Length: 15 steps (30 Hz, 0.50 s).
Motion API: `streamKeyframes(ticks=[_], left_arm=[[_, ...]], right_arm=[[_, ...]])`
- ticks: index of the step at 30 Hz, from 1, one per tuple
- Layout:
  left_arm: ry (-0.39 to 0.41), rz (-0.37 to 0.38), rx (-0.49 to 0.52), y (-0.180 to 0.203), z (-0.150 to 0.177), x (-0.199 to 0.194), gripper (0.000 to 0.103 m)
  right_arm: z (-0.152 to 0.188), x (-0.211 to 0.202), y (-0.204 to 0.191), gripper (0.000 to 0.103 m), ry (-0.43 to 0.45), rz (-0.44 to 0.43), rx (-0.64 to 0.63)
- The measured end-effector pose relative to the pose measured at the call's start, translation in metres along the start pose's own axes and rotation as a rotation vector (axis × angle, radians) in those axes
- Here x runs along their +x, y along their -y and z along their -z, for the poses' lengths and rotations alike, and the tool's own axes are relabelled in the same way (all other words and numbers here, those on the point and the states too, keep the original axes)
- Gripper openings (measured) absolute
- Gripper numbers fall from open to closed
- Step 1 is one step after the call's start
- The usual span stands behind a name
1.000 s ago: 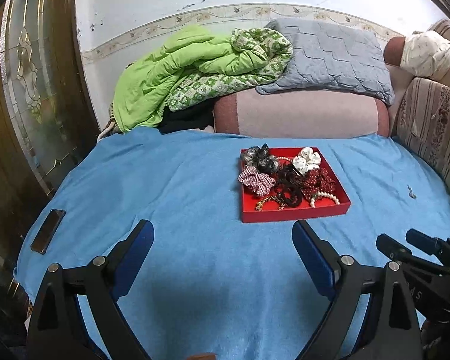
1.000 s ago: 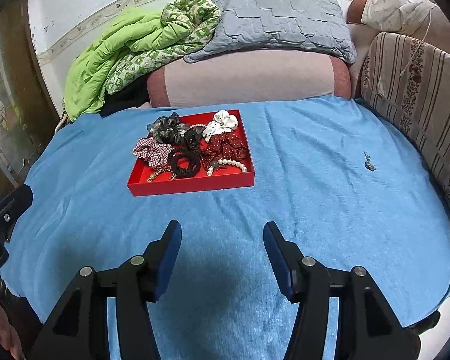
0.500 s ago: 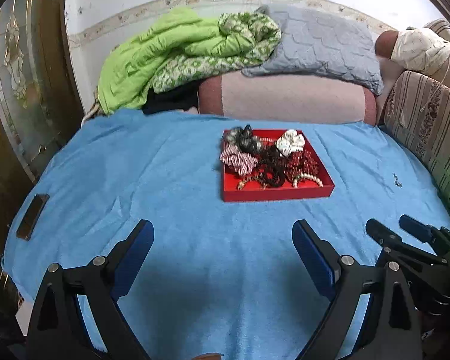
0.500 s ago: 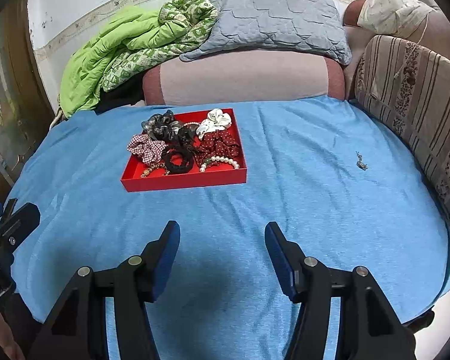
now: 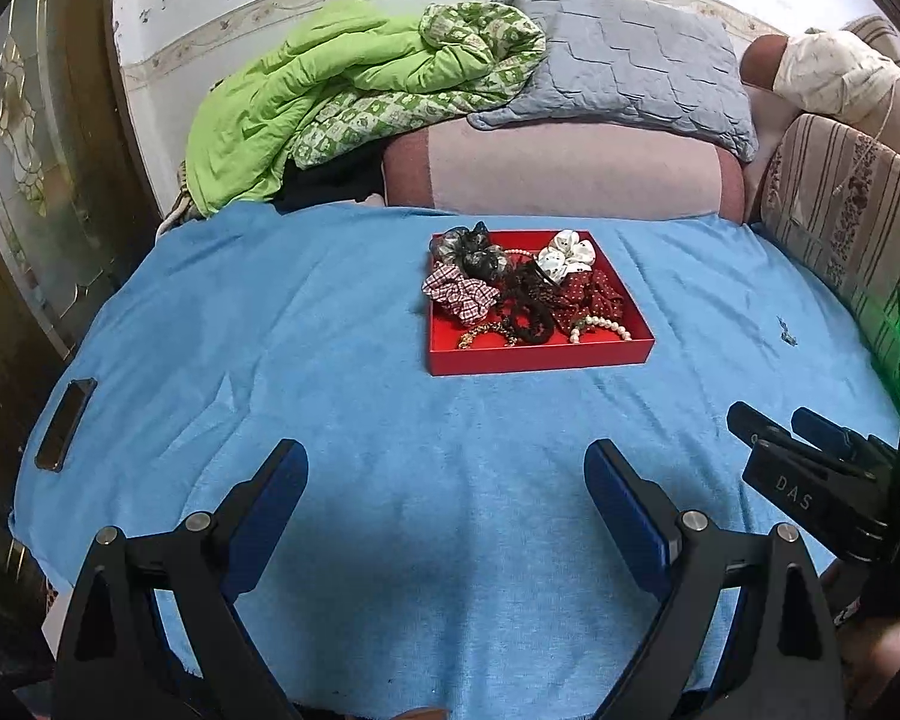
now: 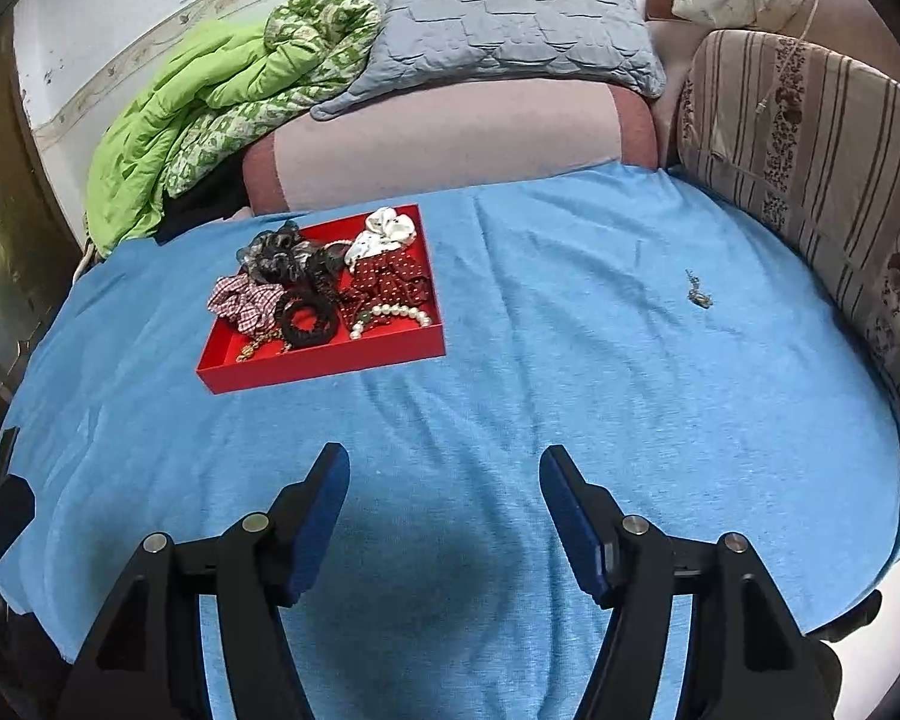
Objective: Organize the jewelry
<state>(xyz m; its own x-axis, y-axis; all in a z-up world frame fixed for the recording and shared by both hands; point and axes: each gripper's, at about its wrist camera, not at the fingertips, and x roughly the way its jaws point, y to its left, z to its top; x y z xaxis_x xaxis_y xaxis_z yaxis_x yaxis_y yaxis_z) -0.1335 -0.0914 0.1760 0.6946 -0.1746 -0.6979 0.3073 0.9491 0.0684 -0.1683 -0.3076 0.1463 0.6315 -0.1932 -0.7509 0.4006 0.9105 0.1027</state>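
A red tray (image 5: 540,357) (image 6: 324,363) sits mid-bed on the blue cover, holding several scrunchies, a pearl bracelet (image 6: 393,315) and a gold chain (image 6: 258,348). One small metal jewelry piece (image 6: 698,294) (image 5: 785,333) lies loose on the cover to the tray's right. My left gripper (image 5: 444,480) hovers open over the cover in front of the tray, nothing between its fingers. My right gripper (image 6: 444,483) is also near the front edge, jaws opening and empty. In the left wrist view the right gripper (image 5: 792,438) shows at the right edge.
A dark phone (image 5: 66,423) lies at the cover's left edge. Green quilt (image 5: 330,96), grey pillow (image 5: 624,66) and pink bolster (image 5: 558,171) are piled at the back. A striped cushion (image 6: 822,180) lines the right side. A wooden glass door (image 5: 36,180) stands on the left.
The right gripper's jaws have widened a little and its view has swung right, so the tray now sits further left. The left view tilted down; tray appears further away.
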Motion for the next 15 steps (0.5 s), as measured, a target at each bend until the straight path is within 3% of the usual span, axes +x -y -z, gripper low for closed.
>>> streamKeyframes(ticks=[15], left_arm=[[-0.039,0.065,0.000,0.003,0.004,0.017,0.093]], right_arm=[[0.004,-0.003,-0.003,0.072,-0.001,0.027,-0.045]])
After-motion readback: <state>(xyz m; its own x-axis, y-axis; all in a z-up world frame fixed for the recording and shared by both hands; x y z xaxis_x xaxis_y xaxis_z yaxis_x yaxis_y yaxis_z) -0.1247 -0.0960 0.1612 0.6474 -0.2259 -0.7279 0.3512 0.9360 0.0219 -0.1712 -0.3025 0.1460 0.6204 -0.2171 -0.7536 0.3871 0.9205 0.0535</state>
